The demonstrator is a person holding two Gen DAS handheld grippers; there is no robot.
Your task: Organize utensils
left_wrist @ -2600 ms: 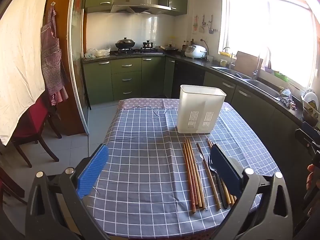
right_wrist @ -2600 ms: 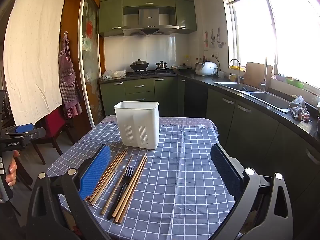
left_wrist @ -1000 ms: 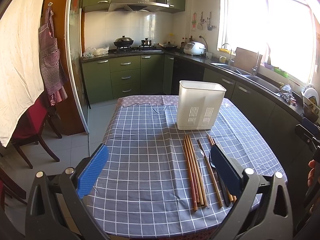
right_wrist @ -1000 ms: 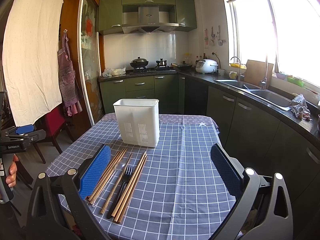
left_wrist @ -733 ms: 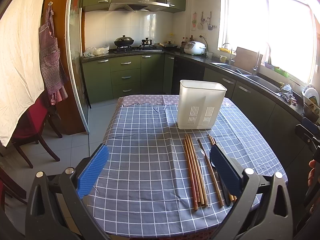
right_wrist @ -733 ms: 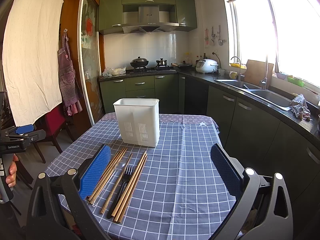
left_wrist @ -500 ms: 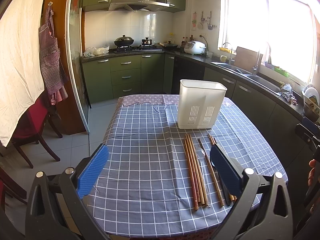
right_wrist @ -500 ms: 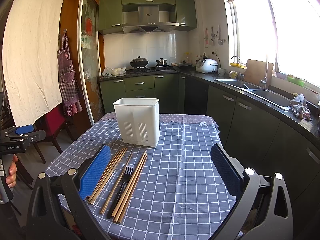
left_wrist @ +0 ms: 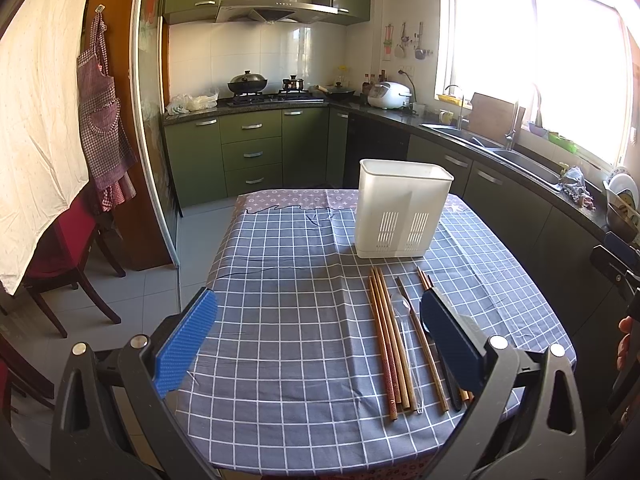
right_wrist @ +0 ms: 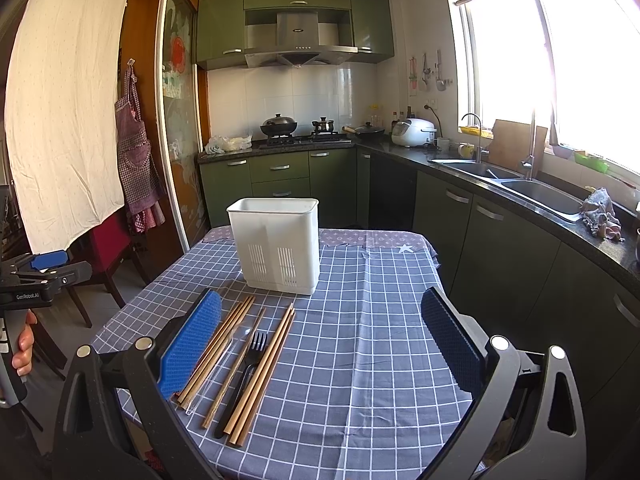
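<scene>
I hold my left gripper above the near edge of the table, its 2 blue-padded fingers spread wide with nothing between them. My right gripper hovers the same way, fingers wide apart and empty.

The utensils lie in a row on the checked tablecloth, pointing away from me. From the left gripper they sit ahead and to the right: wooden chopsticks side by side, then a clear plastic utensil, with my right finger covering the outer ones. From the right gripper they lie ahead and to the left, just beside my left finger: chopsticks, the clear utensil, a black plastic fork, and more chopsticks.

The white utensil holder stands upright just beyond the far tips of the chopsticks, apart from them.
</scene>
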